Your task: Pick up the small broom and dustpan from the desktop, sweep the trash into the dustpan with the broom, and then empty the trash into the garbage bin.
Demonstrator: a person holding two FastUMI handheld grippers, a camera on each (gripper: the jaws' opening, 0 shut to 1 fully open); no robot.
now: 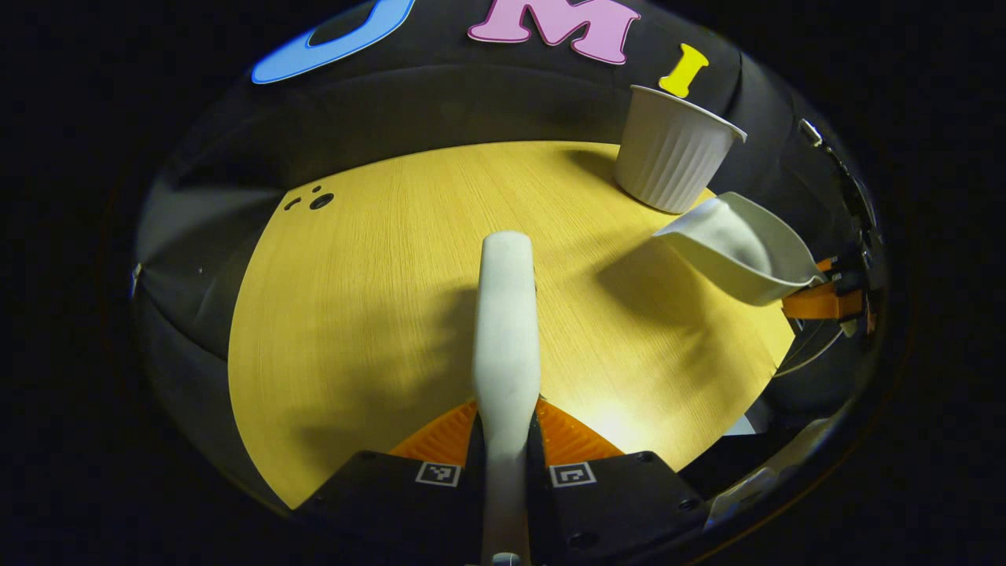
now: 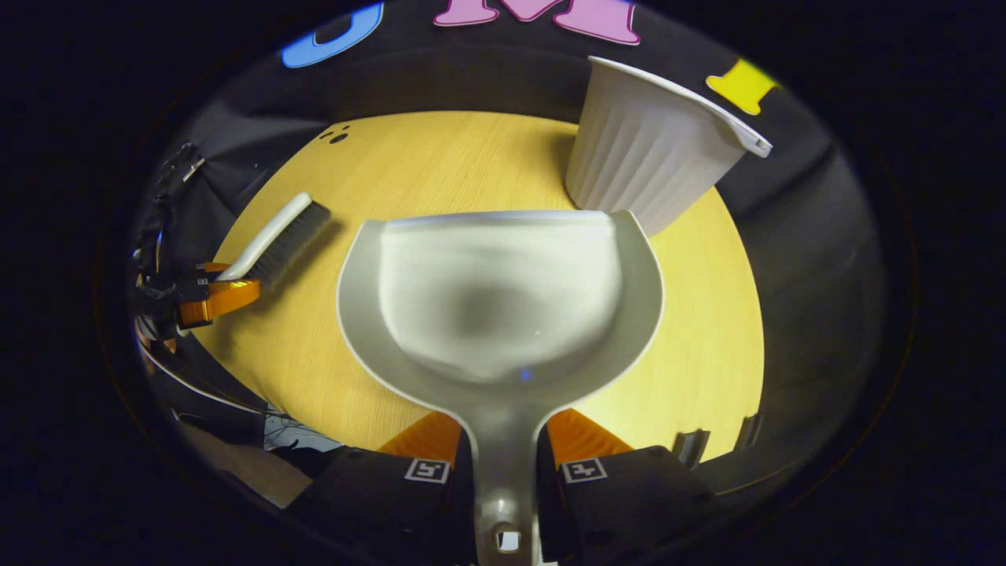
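Observation:
My left gripper (image 1: 505, 440) is shut on the white handle of the small broom (image 1: 505, 330), which points forward over the wooden desktop (image 1: 377, 259). In the right gripper view the same broom (image 2: 275, 236) shows its dark bristles, held by the left gripper's orange fingers (image 2: 216, 299). My right gripper (image 2: 503, 456) is shut on the handle of the grey dustpan (image 2: 499, 291), held level above the desktop (image 2: 440, 165); the pan looks empty. The dustpan (image 1: 739, 248) also appears at the right of the left gripper view. The white ribbed garbage bin (image 2: 648, 149) stands just beyond the pan; the bin (image 1: 672, 149) is at the far right.
Small dark holes (image 1: 314, 200) mark the desktop's far left corner. Black cloth walls surround the table closely. Cables hang off the near left edge (image 2: 275, 428) in the right gripper view.

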